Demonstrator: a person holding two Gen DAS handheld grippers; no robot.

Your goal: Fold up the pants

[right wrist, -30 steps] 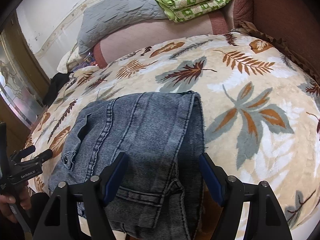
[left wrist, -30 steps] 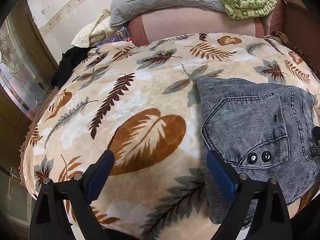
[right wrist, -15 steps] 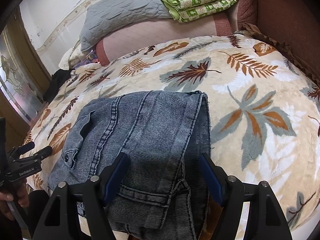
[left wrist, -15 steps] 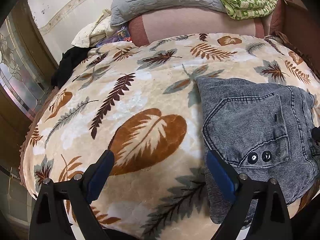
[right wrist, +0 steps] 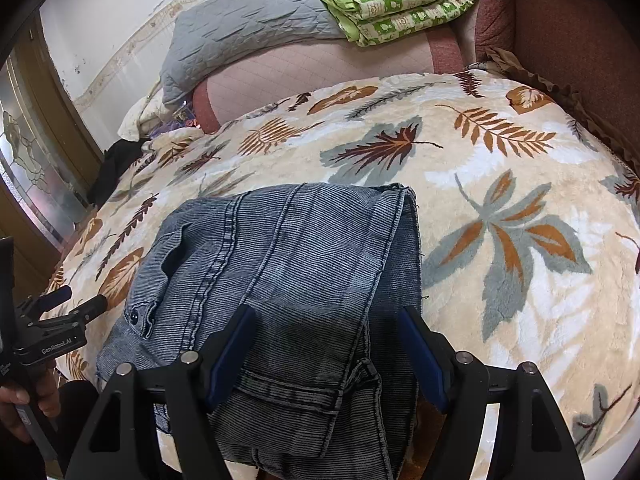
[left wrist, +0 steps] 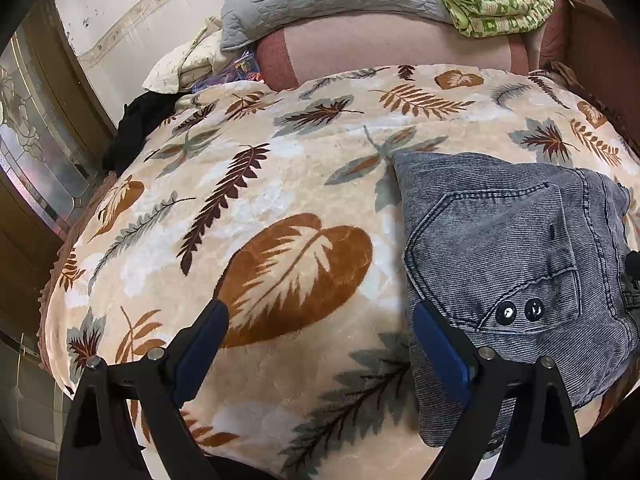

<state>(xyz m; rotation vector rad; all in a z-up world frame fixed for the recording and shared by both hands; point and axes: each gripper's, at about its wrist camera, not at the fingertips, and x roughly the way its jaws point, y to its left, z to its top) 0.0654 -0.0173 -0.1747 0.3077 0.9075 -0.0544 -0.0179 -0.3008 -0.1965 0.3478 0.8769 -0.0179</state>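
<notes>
Grey-blue corduroy pants (right wrist: 288, 276) lie folded into a compact bundle on the leaf-print blanket, back pocket with two black snaps up. In the left wrist view the pants (left wrist: 512, 264) fill the right side. My left gripper (left wrist: 320, 344) hovers open over bare blanket, its right finger at the bundle's left edge. My right gripper (right wrist: 328, 348) is open above the bundle's near end, pads apart and holding nothing. The left gripper (right wrist: 80, 300) also shows at the far left of the right wrist view, held by a hand.
The blanket (left wrist: 240, 208) covers a rounded bed. At the back lie a grey quilted pillow (right wrist: 248, 32), a green patterned quilt (right wrist: 400, 4) and a pink bolster (left wrist: 384, 44). A dark garment (left wrist: 140, 120) sits at the left edge, beside a glass door (left wrist: 32, 152).
The right wrist view has shifted slightly, with the pants a little lower in frame. Both grippers stay open; the pants have not moved.
</notes>
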